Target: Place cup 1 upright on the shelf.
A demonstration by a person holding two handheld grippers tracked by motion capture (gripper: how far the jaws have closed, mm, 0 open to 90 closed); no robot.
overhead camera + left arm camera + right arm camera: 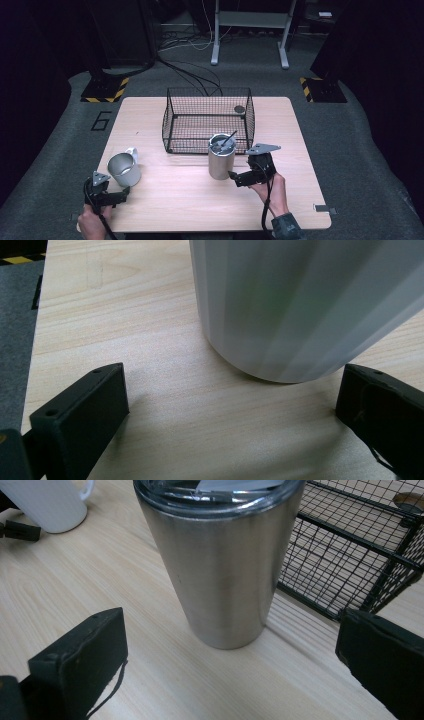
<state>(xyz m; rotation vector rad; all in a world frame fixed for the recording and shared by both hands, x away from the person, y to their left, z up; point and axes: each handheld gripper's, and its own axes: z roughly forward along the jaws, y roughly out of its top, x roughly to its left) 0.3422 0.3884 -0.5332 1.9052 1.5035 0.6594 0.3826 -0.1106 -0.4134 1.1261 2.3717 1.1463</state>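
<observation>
I have the left gripper low at the near left of the table, its jaws spread wide with nothing between them. The mug stands upright just ahead of those jaws; in the left gripper view its white wall rises close in front, a little toward the right-hand jaw, and the bare wood between the jaws shows it is not yet inside their gap and not touched. Its handle points away from the gripper, toward the far side. My right gripper sits near the middle of the table, jaws likewise spread and holding nothing. The steel tumbler stands upright straight ahead of it; in the right gripper view the tumbler is centred beyond the jaw tips, apart from both. It has a clear lid, and something thin sticks up out of it at a slant. Just past the tumbler, on the far side from the right gripper, is the wire basket, close to the tumbler though I cannot tell whether they touch. A small dark round thing lies in the basket's far right corner.
</observation>
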